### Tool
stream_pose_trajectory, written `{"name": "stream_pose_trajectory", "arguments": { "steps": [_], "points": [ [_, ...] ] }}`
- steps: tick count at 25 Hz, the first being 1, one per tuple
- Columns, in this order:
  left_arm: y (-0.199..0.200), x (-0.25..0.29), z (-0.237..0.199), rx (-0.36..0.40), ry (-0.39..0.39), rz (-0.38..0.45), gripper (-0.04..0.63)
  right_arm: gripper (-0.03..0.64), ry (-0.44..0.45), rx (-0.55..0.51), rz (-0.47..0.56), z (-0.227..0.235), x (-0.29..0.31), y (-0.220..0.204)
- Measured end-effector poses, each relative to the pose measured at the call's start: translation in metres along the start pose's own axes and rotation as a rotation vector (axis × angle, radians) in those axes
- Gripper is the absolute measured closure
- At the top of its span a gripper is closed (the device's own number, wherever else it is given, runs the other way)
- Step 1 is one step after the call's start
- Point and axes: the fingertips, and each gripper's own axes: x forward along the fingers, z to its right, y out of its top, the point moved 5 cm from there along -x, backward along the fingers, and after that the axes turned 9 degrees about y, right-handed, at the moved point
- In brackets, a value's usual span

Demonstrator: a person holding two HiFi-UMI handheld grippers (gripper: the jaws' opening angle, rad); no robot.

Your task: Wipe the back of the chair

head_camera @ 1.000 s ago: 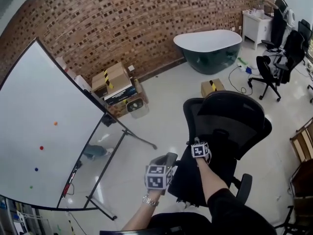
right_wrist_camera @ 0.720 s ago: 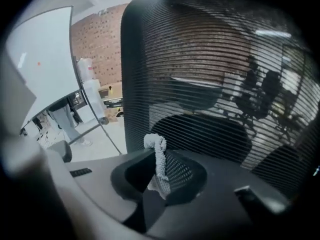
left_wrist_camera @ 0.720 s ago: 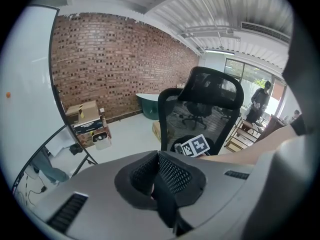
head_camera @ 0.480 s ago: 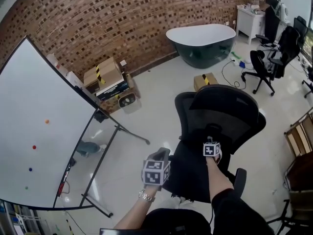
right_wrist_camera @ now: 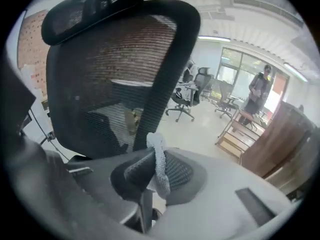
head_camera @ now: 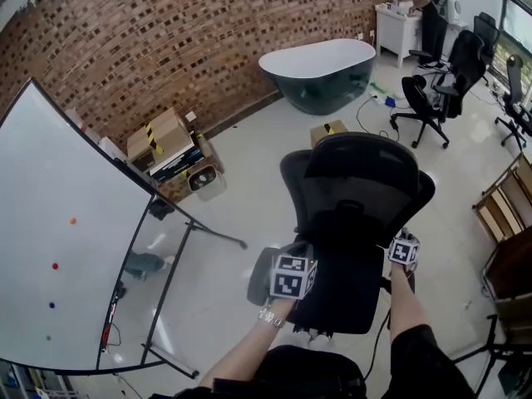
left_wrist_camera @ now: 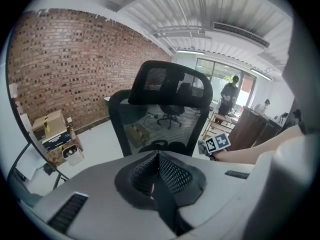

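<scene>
The right claw (right_wrist_camera: 153,155) pinches a grey cloth (right_wrist_camera: 160,176) just beside the lower right edge of the chair back (head_camera: 357,185). The left claw (left_wrist_camera: 158,160), closed and empty, sits near its lower left. The cloth should be pressed flat on the mesh and swept across in overlapping strokes.

No readable text

No word, number or brand can be read in any view. The left cube (head_camera: 291,277) and right cube (head_camera: 403,252) carry only black-and-white square markers, not letters. The whiteboard (head_camera: 58,248) shows a few coloured dots but no writing. The boxes (head_camera: 162,144) by the brick wall bear yellow-black tape; any print on them is too small to tell.
</scene>
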Motion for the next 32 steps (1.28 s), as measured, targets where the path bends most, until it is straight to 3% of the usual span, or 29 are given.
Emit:
{"name": "stream_pose_trajectory", "arguments": {
  "steps": [2,4,14,20,28,32],
  "points": [
    [0.006,0.005,0.009,0.005,-0.019,0.013,0.600,0.572,0.005,0.082,0.019,0.012,-0.020,-0.002],
    [0.011,0.009,0.009,0.008,-0.016,0.022,0.599,0.572,0.076,0.123,0.055,-0.008,-0.038,0.004],
    [0.035,0.014,0.058,0.036,-0.093,0.085,0.600,0.574,0.457,0.109,0.203,-0.144,-0.191,0.087],
    [0.036,0.011,0.071,0.044,-0.082,0.088,0.600,0.574,0.486,-0.013,0.253,-0.190,-0.247,0.114],
    [0.028,-0.014,0.071,0.021,-0.040,0.097,0.600,0.574,0.552,-0.033,0.240,-0.197,-0.271,0.106],
    [0.009,-0.035,0.067,0.053,-0.027,0.089,0.600,0.574,0.575,0.007,0.296,-0.201,-0.293,0.100]
  ]
}}
